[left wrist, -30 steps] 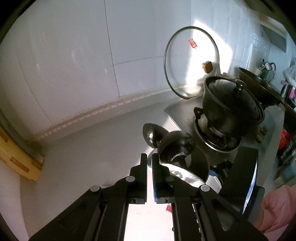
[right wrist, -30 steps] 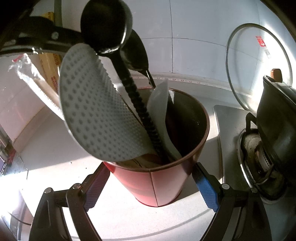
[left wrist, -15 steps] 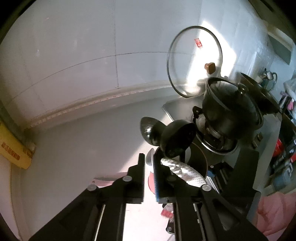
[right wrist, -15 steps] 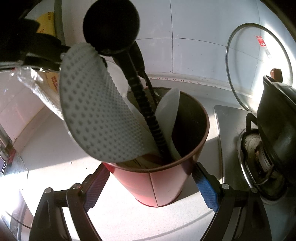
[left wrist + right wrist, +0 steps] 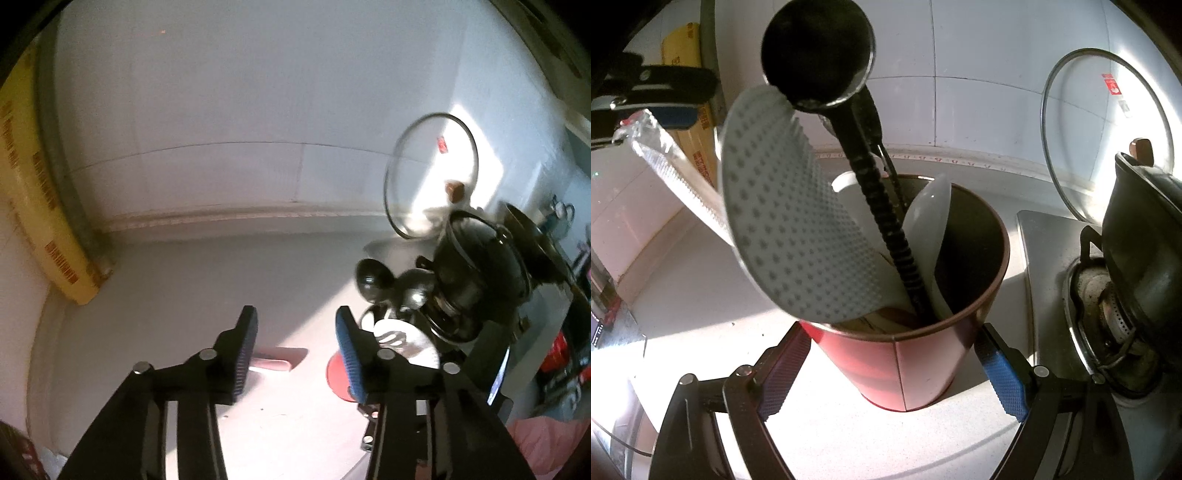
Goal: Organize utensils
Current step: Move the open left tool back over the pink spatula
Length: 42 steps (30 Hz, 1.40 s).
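Utensils stand handle-down in a red holder (image 5: 905,369), gripped at its sides by the right gripper (image 5: 890,373). Left gripper (image 5: 295,332) (jaws opening, nothing between them) sits to the holder's left, its fingers aimed past the black ladle (image 5: 816,51), whose shaft leans upward.

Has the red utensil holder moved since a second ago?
No. The red utensil holder sits in the same spot beside the stove, right gripper clamped around it.

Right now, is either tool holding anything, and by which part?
The right tool grips the red utensil holder by its lower sides. The left tool holds nothing; its jaws are opening over bare counter.
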{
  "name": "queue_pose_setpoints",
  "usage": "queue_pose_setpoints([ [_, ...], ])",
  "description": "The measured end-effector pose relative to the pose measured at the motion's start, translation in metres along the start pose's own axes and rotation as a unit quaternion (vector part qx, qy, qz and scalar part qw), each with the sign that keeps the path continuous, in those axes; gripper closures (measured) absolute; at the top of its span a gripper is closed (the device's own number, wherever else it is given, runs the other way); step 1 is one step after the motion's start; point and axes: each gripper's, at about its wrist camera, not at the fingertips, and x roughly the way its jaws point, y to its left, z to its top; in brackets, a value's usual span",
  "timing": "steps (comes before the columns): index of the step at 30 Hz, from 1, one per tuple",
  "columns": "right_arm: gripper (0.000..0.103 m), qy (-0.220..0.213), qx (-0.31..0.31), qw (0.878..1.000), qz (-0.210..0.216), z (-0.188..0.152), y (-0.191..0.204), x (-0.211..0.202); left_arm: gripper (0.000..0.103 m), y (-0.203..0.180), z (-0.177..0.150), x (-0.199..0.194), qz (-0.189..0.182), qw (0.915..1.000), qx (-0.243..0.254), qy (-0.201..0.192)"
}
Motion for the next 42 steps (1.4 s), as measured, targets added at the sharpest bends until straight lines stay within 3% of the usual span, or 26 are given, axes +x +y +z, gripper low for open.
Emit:
queue_pose_setpoints([
  [8,0.011,0.001,-0.001,1.000,-0.003,0.000,0.004,-0.002,0.047,0.039,-0.015,0.004,0.030,0.9969,-0.071,0.016],
  [10,0.011,0.001,-0.001,1.000,-0.003,0.000,0.005,-0.002,0.036,0.048,-0.020,0.008,0.041,0.9949,-0.089,0.023],
  [14,0.011,0.001,-0.001,1.000,-0.005,-0.001,0.006,-0.003,0.035,0.069,-0.029,0.017,0.057,0.9888,-0.132,0.041],
  [18,0.011,0.001,-0.001,1.000,-0.005,-0.001,0.006,-0.003,0.016,0.086,-0.038,0.024,0.068,0.9827,-0.164,0.050],
  [25,0.011,0.001,0.000,1.000,-0.005,-0.001,0.007,-0.003,0.004,0.105,-0.057,0.043,0.098,0.9704,-0.211,0.066],
  [39,0.011,0.003,0.005,1.000,-0.006,0.000,0.003,-0.003,0.004,0.121,-0.092,0.111,0.091,0.9432,-0.283,0.148],
  [42,0.011,0.003,0.005,1.000,-0.005,0.001,0.001,-0.002,0.004,0.120,-0.091,0.125,0.096,0.9404,-0.284,0.161],
])
